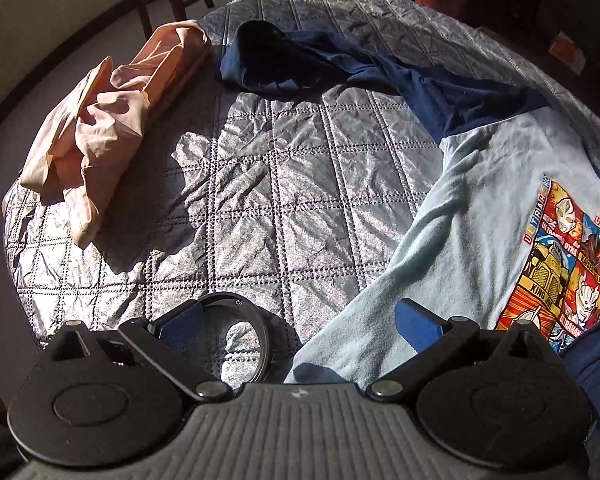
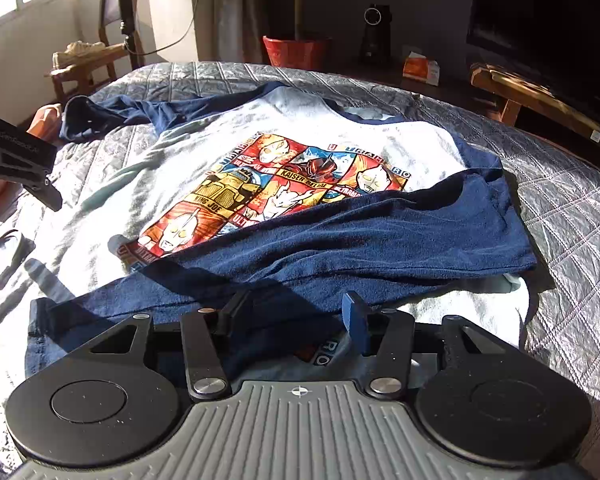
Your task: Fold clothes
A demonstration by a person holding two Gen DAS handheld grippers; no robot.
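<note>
Right wrist view: we are folding the printed shirt (image 2: 284,176), one sleeve (image 2: 340,236) across.
Both hand-held grippers (image 2: 296,316) (image 1: 300,320) are hanging released; far sleeve (image 1: 340,64) unfolded.

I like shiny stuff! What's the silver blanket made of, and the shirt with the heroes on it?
The quilted bedcover looks like a satiny synthetic: it gleams and crinkles in the sun, with stitched squares. The hero shirt looks like soft matte cotton knit, its picture printed on.

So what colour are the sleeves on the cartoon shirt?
Dark blue sleeves on a pale blue shirt; clearest in the right wrist view.
</note>
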